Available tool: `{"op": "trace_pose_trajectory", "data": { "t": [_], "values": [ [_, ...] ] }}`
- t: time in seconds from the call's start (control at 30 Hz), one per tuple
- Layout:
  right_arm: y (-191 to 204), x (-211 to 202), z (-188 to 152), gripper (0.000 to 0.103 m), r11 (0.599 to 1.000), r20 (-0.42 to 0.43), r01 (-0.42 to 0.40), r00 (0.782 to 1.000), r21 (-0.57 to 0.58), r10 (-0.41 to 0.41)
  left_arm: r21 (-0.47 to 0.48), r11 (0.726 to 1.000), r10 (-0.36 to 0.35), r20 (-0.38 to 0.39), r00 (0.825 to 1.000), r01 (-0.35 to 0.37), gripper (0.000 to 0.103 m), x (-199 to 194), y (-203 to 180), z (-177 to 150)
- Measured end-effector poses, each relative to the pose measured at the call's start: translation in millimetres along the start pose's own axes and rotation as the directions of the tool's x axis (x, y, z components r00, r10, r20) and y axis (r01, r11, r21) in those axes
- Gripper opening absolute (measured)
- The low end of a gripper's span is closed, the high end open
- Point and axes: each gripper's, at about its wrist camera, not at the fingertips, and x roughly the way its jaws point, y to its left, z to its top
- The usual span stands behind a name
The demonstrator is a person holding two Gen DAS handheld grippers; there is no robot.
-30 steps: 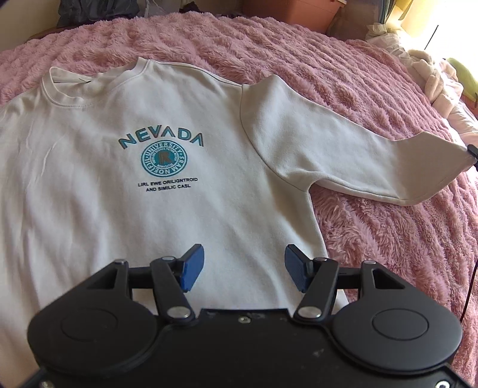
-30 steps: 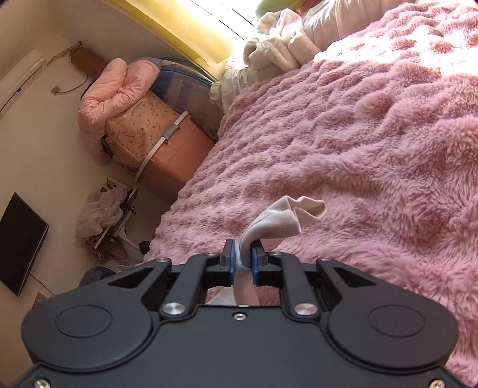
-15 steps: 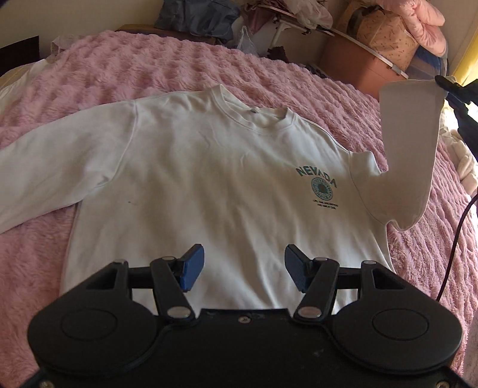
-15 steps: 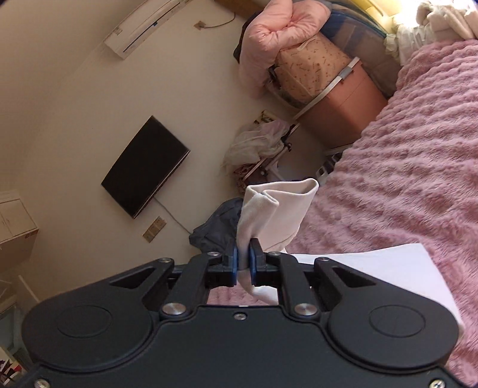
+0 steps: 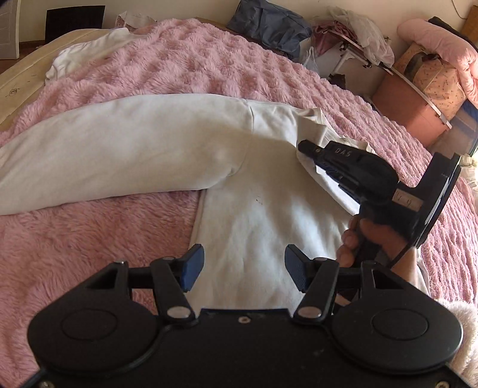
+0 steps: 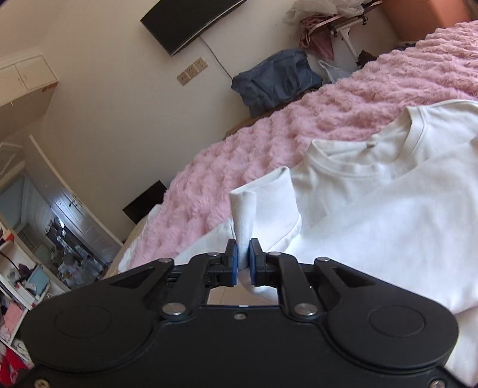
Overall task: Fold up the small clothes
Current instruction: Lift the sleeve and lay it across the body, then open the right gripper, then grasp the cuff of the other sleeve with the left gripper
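Observation:
A white sweatshirt [image 5: 263, 215] lies flat on the pink fleece blanket [image 5: 98, 232]. One sleeve [image 5: 119, 155] stretches out to the left. My right gripper [image 6: 244, 262] is shut on the cuff of the other sleeve [image 6: 248, 215], which now lies folded across the chest below the collar [image 6: 388, 161]. In the left wrist view that right gripper [image 5: 310, 147] reaches over the shirt from the right, held by a hand [image 5: 355, 238]. My left gripper [image 5: 244, 267] hovers open above the shirt's lower left part, with nothing between its blue pads.
A second white garment [image 5: 86, 56] lies at the blanket's far left corner. Beyond the bed stand a blue bundle of clothes [image 5: 269, 27], a rack with bags [image 5: 352, 38] and an orange box [image 5: 415, 104]. A dark screen [image 6: 191, 21] hangs on the wall.
My right gripper swung the sleeve cuff from the bed's right side up and across onto the chest. My left gripper slid left, toward the outstretched sleeve, staying open.

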Motion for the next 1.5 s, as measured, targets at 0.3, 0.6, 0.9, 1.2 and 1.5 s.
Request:
{"op": "trace_pose_trajectory", "data": {
  "t": [0.3, 0.6, 0.9, 1.2, 1.5],
  "values": [
    [0.8, -21.5, -20.2, 0.044, 0.993, -0.055, -0.120, 0.991, 0.000, 0.120, 0.023, 1.000, -0.023, 0.086, 0.996, 0.021, 0.063, 39.2, -2.1, 41.3],
    [-78.2, -152.2, 18.7, 0.053, 0.966, 0.133, 0.225, 0.969, -0.130, -0.208, -0.182, 0.969, -0.165, 0.018, 0.986, 0.166, 0.056, 126.9, 7.9, 64.8],
    [-123.0, -185.9, 5.0, 0.053, 0.955, 0.140, 0.292, 0.949, -0.045, -0.284, -0.314, 0.897, -0.297, 0.095, 0.950, 0.312, 0.000, 148.7, 16.2, 71.9],
    [-118.3, -187.3, 4.8, 0.059, 0.926, 0.194, 0.354, 0.925, -0.132, -0.326, -0.161, 0.918, -0.307, 0.292, 0.906, 0.362, 0.002, 91.1, 5.2, 73.1],
    [-132.1, -168.5, 4.6, 0.062, 0.900, 0.169, 0.417, 0.903, -0.123, -0.395, -0.260, 0.946, -0.161, 0.152, 0.975, 0.196, 0.006, 126.2, 44.0, 44.8]
  ]
}}
